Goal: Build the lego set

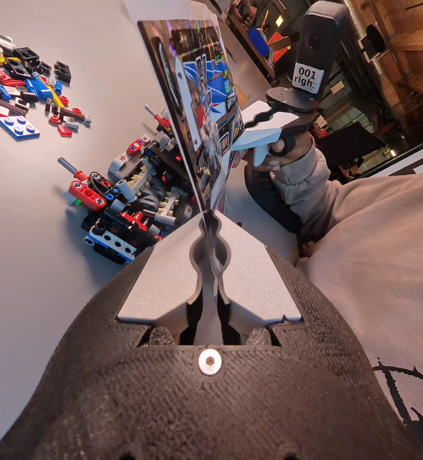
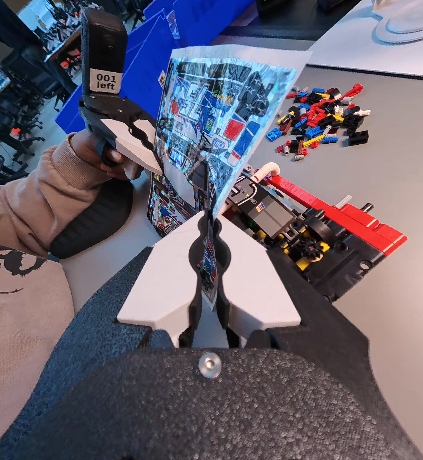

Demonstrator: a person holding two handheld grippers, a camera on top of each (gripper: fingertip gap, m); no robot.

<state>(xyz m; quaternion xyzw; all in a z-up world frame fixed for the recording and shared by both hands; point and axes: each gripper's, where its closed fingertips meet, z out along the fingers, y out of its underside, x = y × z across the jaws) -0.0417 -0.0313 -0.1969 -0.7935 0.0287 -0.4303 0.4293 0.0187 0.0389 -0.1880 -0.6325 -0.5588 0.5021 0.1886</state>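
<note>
Lego model [image 1: 135,206], part-built in black, red, grey and blue, lying on the grey table [image 1: 31,286] at 10 o'clock of the left gripper [image 1: 209,216] in the left wrist view, and at 3 o'clock of the right gripper [image 2: 209,215] in the right wrist view. Sticker sheet [image 2: 220,124] held upright above it, shiny, printed in blue, red and black. Left gripper closed tight on one edge of the sheet, right gripper pinched on another edge, both with fingers nearly together. Loose pieces [image 1: 23,82] scattered at 10 o'clock in the left wrist view, well apart from the model, and at 2 o'clock [image 2: 327,119] in the right wrist view. Beige sleeve [image 1: 305,174] at 3 o'clock behind the right gripper. Blue bins [image 2: 155,49] beyond the table at 12 o'clock.
</note>
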